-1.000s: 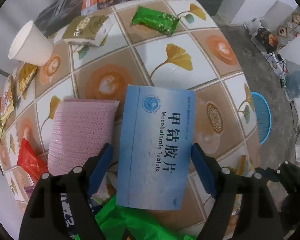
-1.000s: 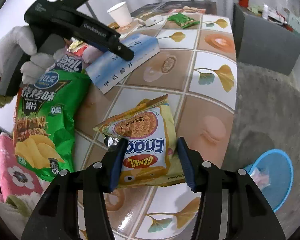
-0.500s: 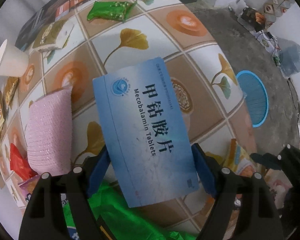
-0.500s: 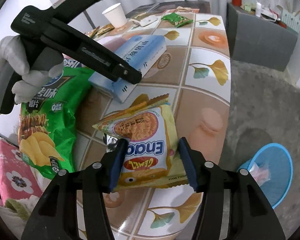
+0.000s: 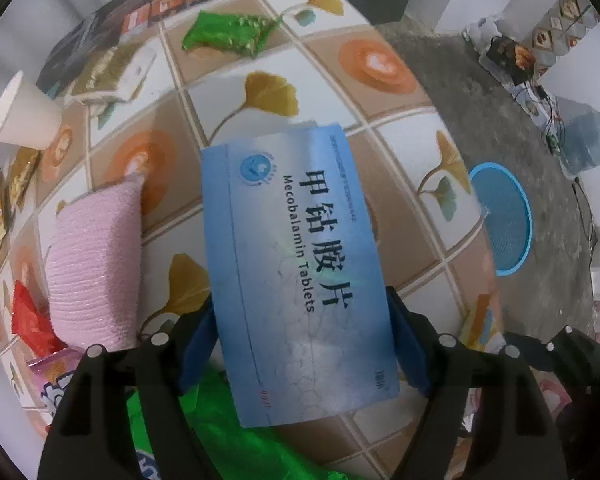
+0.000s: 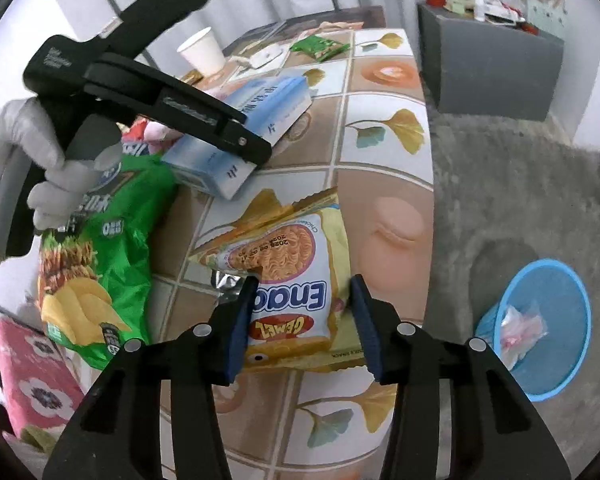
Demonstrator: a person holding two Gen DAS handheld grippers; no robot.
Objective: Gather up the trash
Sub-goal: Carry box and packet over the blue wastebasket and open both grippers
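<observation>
Grey carpet surrounds the tiled bench [image 6: 384,152], and a blue wastebasket [image 6: 540,328] stands on the floor beside it. Above the bench, the left tool [image 5: 300,344] grips a blue tablet box [image 5: 296,264] across its width, both pads pressing its long edges; the jaws are closing slightly. The right tool [image 6: 302,320] straddles a yellow noodle packet [image 6: 292,276] lying near the bench edge, its jaws closing around the packet. A green chip bag [image 6: 96,264] lies alongside.

Even, soft indoor light, faint shadows, strong fisheye bending with dark corners, slight blur throughout.
</observation>
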